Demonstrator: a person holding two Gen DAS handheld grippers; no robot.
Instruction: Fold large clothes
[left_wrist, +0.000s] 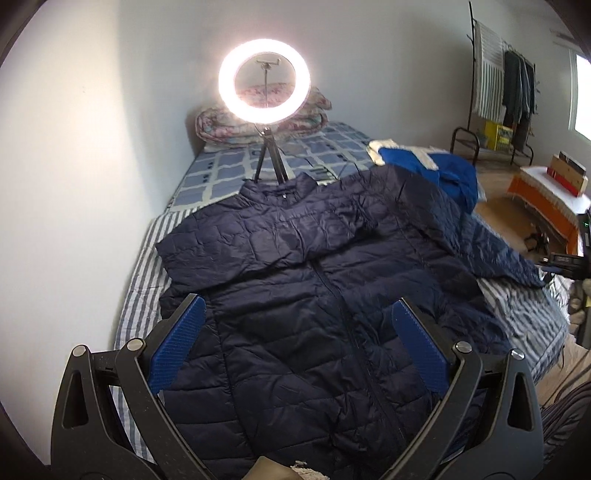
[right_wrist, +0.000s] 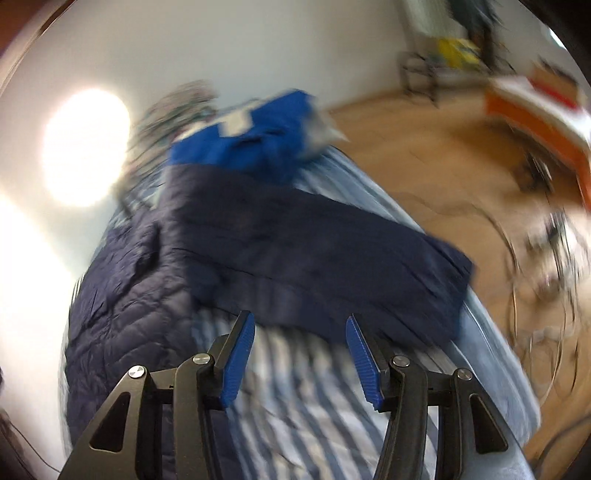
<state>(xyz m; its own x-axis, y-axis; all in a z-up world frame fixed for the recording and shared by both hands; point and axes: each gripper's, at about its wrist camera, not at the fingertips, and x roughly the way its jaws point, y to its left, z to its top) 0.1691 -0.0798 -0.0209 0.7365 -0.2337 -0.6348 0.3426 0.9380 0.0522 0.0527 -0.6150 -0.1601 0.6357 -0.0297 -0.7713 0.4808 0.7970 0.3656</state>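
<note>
A dark navy quilted jacket (left_wrist: 314, 280) lies front up on the striped bed (left_wrist: 147, 266), collar toward the far end, one sleeve reaching to the right bed edge. My left gripper (left_wrist: 299, 321) is open and empty, hovering above the jacket's lower body. The right wrist view is blurred: the jacket's sleeve (right_wrist: 332, 266) stretches across the bed (right_wrist: 295, 387) toward the right edge. My right gripper (right_wrist: 301, 339) is open and empty, just short of the sleeve's near edge, above bare striped sheet.
A lit ring light on a tripod (left_wrist: 264, 79) stands on the bed beyond the collar. A bright blue garment (left_wrist: 436, 166) lies at the far right, folded quilts (left_wrist: 258, 118) by the wall. An orange-draped table (left_wrist: 550, 195) and clothes rack (left_wrist: 506, 85) stand across the wooden floor.
</note>
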